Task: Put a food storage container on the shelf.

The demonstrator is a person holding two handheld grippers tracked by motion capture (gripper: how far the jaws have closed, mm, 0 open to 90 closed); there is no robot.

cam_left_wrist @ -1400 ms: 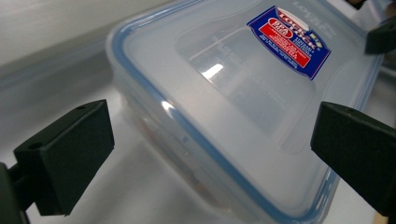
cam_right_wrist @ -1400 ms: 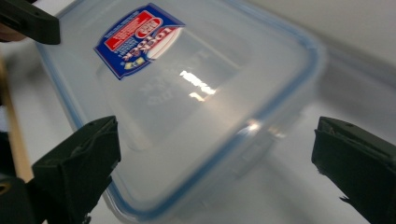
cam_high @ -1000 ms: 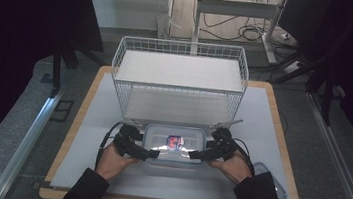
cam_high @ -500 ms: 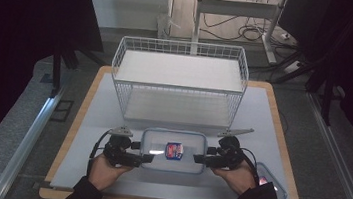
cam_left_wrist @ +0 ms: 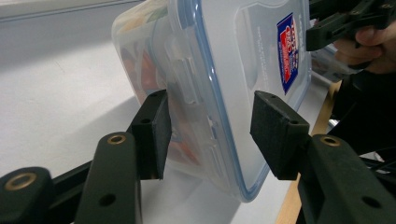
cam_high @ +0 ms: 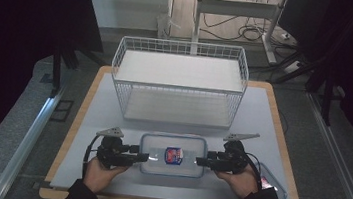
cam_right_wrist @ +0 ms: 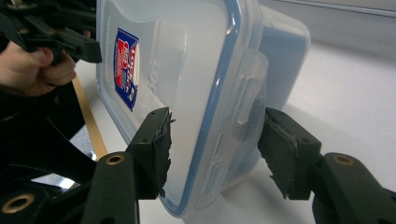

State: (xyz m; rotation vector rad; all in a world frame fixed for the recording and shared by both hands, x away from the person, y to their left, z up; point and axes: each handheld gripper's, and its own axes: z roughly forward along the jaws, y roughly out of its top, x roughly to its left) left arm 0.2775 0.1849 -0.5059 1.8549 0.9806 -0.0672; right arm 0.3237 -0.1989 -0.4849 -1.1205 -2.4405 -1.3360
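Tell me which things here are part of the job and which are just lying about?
In the job:
lidded plastic box
left gripper
right gripper

Lying about:
white wire basket
clear lid beside the right hand

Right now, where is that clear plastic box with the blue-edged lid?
In the high view the plastic box sits on the table's near edge, between the left gripper and right gripper, in front of the wire basket.

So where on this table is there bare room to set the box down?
Bare mat lies right of the wire basket, a matching strip lies on its left, and a band runs between basket and lidded box. The near edge is crowded: both claws flank the box, and another container sits at the right corner.
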